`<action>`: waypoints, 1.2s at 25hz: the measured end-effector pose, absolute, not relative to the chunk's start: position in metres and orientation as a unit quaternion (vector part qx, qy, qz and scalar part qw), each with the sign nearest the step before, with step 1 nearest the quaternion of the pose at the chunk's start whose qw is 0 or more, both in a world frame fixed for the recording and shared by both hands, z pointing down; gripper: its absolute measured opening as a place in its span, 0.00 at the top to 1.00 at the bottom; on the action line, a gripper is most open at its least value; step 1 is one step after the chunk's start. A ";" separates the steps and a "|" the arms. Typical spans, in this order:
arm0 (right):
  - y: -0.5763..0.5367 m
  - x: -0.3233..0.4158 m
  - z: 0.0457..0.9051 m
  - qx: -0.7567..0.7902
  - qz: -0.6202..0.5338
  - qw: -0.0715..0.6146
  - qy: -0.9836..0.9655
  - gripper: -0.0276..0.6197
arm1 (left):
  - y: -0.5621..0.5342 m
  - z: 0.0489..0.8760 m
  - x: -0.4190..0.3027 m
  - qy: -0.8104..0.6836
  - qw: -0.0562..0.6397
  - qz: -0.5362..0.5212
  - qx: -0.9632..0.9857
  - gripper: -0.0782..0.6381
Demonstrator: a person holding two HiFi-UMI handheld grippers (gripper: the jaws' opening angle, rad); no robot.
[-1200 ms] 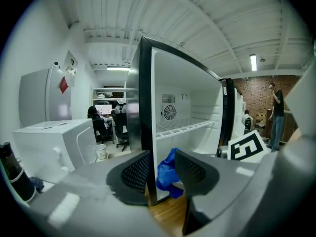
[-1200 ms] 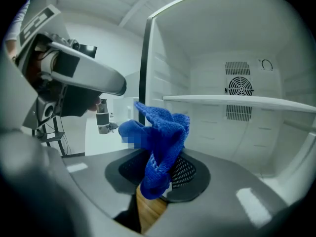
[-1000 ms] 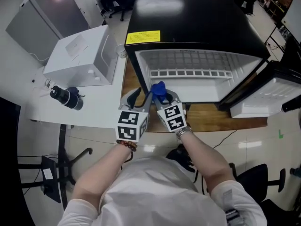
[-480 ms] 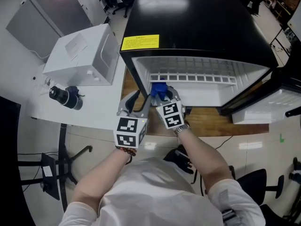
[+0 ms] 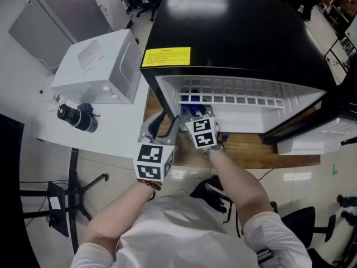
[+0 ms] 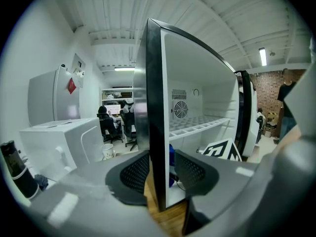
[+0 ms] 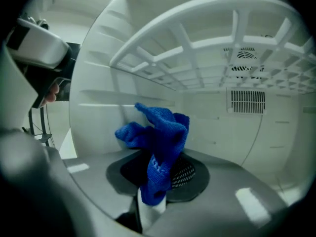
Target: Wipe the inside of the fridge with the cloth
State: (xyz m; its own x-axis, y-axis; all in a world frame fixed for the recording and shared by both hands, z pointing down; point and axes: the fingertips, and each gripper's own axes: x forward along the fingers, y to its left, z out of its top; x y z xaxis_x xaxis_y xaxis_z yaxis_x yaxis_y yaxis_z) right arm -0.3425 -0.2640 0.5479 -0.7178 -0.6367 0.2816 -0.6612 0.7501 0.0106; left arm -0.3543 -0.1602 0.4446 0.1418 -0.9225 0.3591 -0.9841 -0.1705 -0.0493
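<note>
As right tool [image 7: 157, 179] pinches one cloth [image 7: 160, 132], left tool [image 6: 160, 174] perhaps grips one fridge [image 5: 240, 27].

Head view: you have even overhead light, bright throughout. Pale glare sits on the fridge [image 5: 240, 32] top, upper centre, with small reflections on the floor [image 5: 312, 183], lower right. Both gripper views bow strongly toward their black, rounded corners. Left gripper view: a ceiling lamp [image 6: 262, 56] glares at upper right; the left gripper [image 6: 160, 169], close to the lens, is soft. Right gripper view: the fridge's white inside is bright, cloth [image 7: 160, 132] sharp, shadows faint.
</note>
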 end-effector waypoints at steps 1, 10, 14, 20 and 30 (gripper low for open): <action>-0.269 -0.343 0.549 0.353 0.045 0.134 -0.925 0.83 | -0.161 0.445 -0.354 -0.637 0.098 0.154 0.749 0.67; -0.305 -0.349 0.556 0.380 0.048 0.096 -0.919 0.83 | -0.171 0.440 -0.352 -0.643 0.092 0.130 0.749 0.64; -0.315 -0.351 0.555 0.396 0.054 0.075 -0.914 0.83 | -0.171 0.441 -0.352 -0.641 0.090 0.130 0.751 0.64; -0.330 -0.353 0.556 0.412 0.049 0.061 -0.908 0.83 | -0.170 0.441 -0.352 -0.642 0.082 0.129 0.752 0.64; -0.352 -0.355 0.554 0.429 0.033 0.043 -0.901 0.83 | -0.170 0.440 -0.351 -0.644 0.065 0.122 0.752 0.64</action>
